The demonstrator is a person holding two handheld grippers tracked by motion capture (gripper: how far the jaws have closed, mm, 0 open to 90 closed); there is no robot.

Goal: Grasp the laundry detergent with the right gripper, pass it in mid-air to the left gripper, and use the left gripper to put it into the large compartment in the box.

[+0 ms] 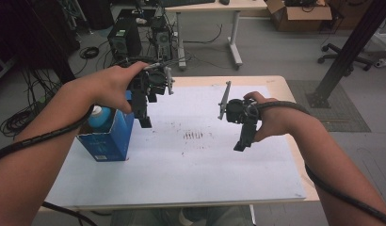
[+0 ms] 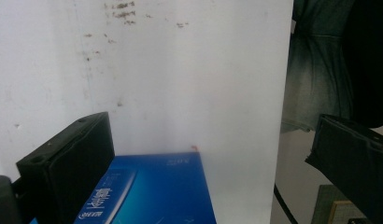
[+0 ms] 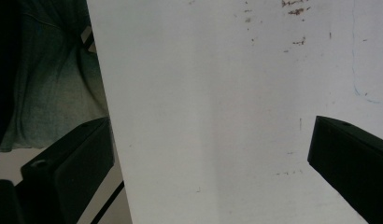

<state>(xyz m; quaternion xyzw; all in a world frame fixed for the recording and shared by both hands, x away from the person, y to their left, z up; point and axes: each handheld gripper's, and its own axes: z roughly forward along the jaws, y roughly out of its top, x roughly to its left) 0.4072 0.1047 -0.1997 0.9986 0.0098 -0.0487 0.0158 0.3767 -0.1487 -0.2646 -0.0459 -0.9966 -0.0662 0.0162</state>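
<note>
Blue cardboard marks the open box [image 1: 108, 136] standing at the left edge of the white bench [image 1: 191, 165], a blue-capped bottle [image 1: 100, 117] upright inside it. My left gripper [image 1: 143, 115] hangs just above the box's right side, jaws spread wide and empty. My right gripper [image 1: 243, 141] hovers well to the box's right, jaws likewise wide apart, holding nothing.

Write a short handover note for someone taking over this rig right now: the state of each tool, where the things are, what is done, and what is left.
Left tool: open, holding nothing, hanging just above the blue box.
Right tool: open, holding nothing, raised over the white board, right of centre.
Things: the blue box stands upright at the board's left edge, with a blue-capped bottle inside.
Done: nothing gripped.
Left: probably lower the left tool into the box and grasp the bottle.
</note>
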